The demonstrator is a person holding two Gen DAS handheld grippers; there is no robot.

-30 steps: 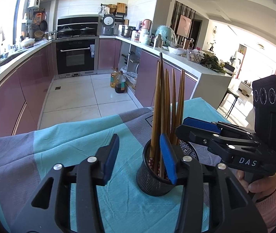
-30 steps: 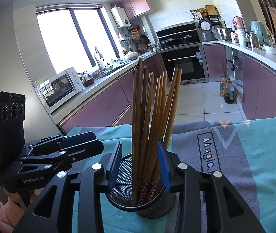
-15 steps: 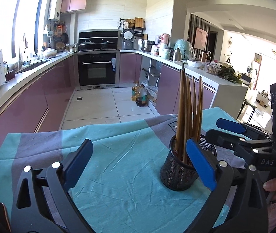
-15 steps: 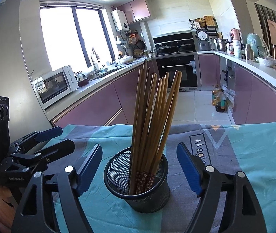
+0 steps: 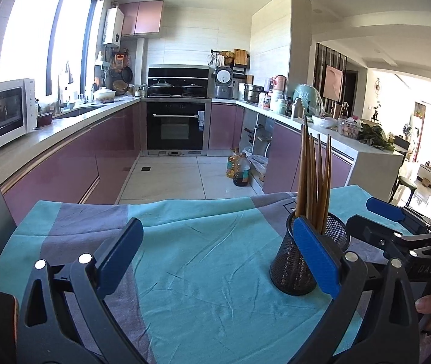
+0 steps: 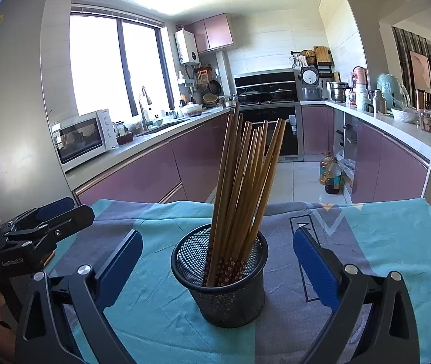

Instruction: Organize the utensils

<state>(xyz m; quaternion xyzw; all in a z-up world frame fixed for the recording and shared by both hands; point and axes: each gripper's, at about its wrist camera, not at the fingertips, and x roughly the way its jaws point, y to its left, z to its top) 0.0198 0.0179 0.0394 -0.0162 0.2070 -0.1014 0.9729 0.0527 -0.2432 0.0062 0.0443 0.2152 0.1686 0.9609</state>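
Observation:
A black mesh cup (image 6: 220, 276) stands upright on the teal and grey tablecloth (image 6: 397, 242). It holds several brown wooden chopsticks (image 6: 242, 179), handles down. My right gripper (image 6: 217, 261) is open and empty, pulled back, with the cup centred ahead between its blue pads. My left gripper (image 5: 215, 254) is open and empty; the cup (image 5: 303, 257) and chopsticks (image 5: 314, 182) sit behind its right pad (image 5: 315, 257). Each gripper shows at the side of the other's view.
The tablecloth (image 5: 200, 257) covers a table in a kitchen. Purple cabinets (image 6: 142, 179), an oven (image 5: 176, 124) and oil bottles (image 5: 239, 170) on the tiled floor lie beyond the table's far edge. A microwave (image 6: 82, 139) sits on the left counter.
Both grippers opened wide, letting go of the cup and chopsticks, and pulled back. The cup stays upright on the cloth.

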